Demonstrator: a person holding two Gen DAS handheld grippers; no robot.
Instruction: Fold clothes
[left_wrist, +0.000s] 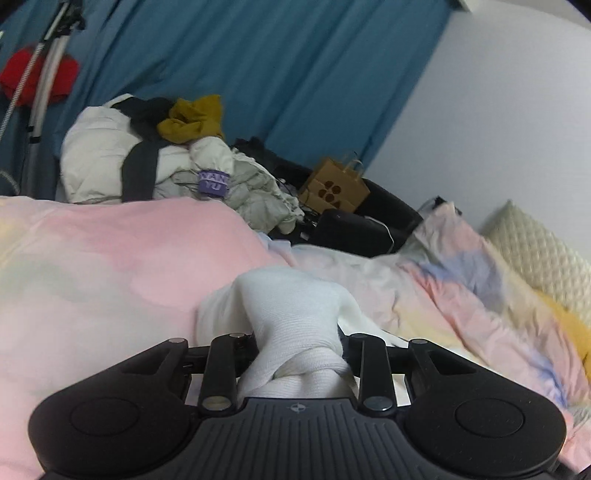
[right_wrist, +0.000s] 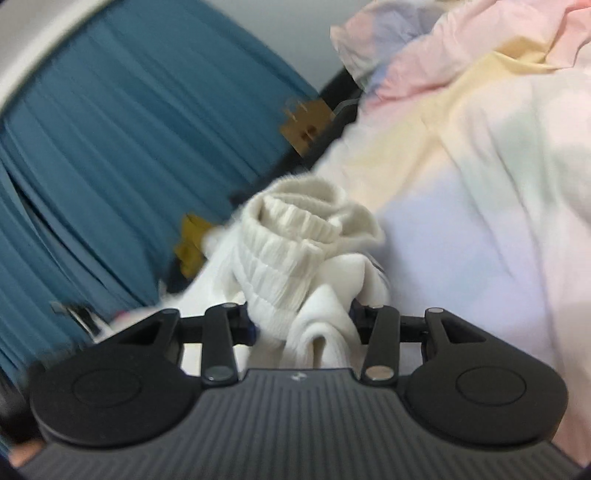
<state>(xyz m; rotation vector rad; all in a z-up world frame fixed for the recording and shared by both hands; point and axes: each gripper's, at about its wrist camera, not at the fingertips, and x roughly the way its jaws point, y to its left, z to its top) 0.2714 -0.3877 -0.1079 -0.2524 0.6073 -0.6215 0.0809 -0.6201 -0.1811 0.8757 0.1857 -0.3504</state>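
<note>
A white knit garment (left_wrist: 291, 306) is bunched between the jaws of my left gripper (left_wrist: 295, 345), which is shut on it above the pastel pink bedspread (left_wrist: 110, 258). The cloth hides the fingertips. In the right wrist view, the same kind of white cloth, with a ribbed elastic band (right_wrist: 291, 236) rolled at its top, is clamped in my right gripper (right_wrist: 301, 319). It hangs over the pastel bedspread (right_wrist: 480, 184). This view is tilted and blurred.
A heap of pale jackets and a mustard cloth (left_wrist: 192, 118) lies beyond the bed, with a brown paper bag (left_wrist: 334, 184) and black bags beside it. A blue curtain (left_wrist: 258, 74) hangs behind. A quilted cream pillow (left_wrist: 535, 251) sits at the right by the white wall.
</note>
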